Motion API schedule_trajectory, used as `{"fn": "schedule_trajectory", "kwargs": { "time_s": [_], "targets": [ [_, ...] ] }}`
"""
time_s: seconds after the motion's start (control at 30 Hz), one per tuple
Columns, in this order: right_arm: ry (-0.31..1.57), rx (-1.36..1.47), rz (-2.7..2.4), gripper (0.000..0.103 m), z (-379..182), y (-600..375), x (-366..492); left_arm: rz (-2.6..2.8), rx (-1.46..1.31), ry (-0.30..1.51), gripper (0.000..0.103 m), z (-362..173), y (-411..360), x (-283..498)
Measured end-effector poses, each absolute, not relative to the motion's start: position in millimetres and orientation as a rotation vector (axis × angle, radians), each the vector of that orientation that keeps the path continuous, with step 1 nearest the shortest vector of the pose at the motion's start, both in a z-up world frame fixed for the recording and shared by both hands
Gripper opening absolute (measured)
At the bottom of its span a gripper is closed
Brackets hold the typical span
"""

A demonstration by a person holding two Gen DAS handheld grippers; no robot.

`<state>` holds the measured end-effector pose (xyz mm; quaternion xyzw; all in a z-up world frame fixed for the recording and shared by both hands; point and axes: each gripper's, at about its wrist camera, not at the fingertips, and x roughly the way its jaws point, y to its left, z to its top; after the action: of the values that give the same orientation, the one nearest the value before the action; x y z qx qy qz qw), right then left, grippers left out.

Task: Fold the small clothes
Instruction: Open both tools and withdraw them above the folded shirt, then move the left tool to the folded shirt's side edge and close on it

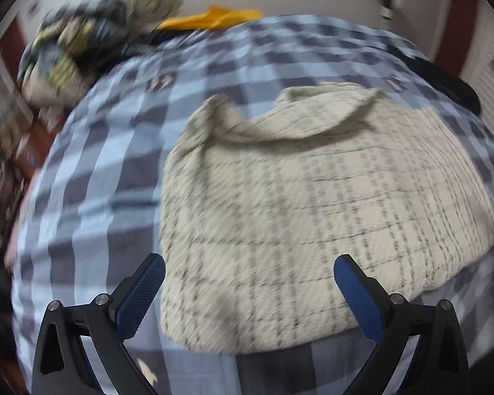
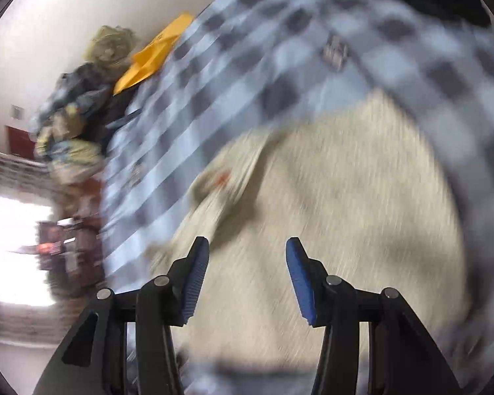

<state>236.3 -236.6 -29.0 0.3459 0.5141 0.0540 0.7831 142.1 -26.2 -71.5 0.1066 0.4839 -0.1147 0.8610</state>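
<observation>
While both views blur, the cream checked garment point(image 1: 313, 204) lies on the blue plaid bedsheet point(image 1: 92, 177); left gripper point(image 1: 248, 293) and right gripper point(image 2: 247, 279) hover above, jaws wide apart, empty.

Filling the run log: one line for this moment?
left gripper: open, empty | right gripper: open, empty | cream garment: on checked bedspread, ungripped | views: motion-blurred

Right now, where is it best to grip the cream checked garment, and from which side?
Probably the raised, folded-over flap at the far edge of the cream checked garment. It stands off the blue checked bedcover, so a finger can slide under; come with the open left gripper over the near edge.
</observation>
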Motion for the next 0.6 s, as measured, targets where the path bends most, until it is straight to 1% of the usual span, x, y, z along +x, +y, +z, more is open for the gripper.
{"fn": "schedule_trajectory", "kwargs": {
  "time_s": [0.03, 0.1, 0.17, 0.2, 0.23, 0.33, 0.37, 0.5, 0.6],
  "targets": [
    [1.08, 0.743, 0.14, 0.06, -26, -235, 224, -0.257, 0.249, 1.008, 0.103, -71, -34, 144],
    [0.956, 0.69, 0.138, 0.086, -17, -230, 184, -0.28, 0.299, 1.011, 0.103, -74, -52, 152],
    [0.83, 0.625, 0.06, 0.092, -22, -233, 168, -0.306, 0.31, 1.034, 0.103, -79, -69, 164],
    [0.799, 0.591, 0.013, 0.092, -29, -236, 168, -0.322, 0.296, 1.059, 0.103, -84, -79, 175],
    [0.83, 0.549, -0.062, 0.092, -42, -239, 178, -0.331, 0.281, 1.081, 0.103, -88, -86, 183],
    [1.002, 0.556, -0.134, 0.092, -78, -248, 212, -0.366, 0.204, 1.143, 0.103, -103, -110, 216],
    [1.024, 0.583, -0.122, 0.092, -87, -252, 220, -0.371, 0.178, 1.149, 0.103, -108, -116, 230],
    [1.014, 0.501, -0.166, 0.092, -94, -253, 237, -0.286, 0.141, 1.173, 0.103, -133, -133, 290],
    [1.025, 0.557, -0.14, 0.092, -98, -259, 234, -0.202, 0.112, 1.154, 0.103, -144, -133, 334]
  ]
}}
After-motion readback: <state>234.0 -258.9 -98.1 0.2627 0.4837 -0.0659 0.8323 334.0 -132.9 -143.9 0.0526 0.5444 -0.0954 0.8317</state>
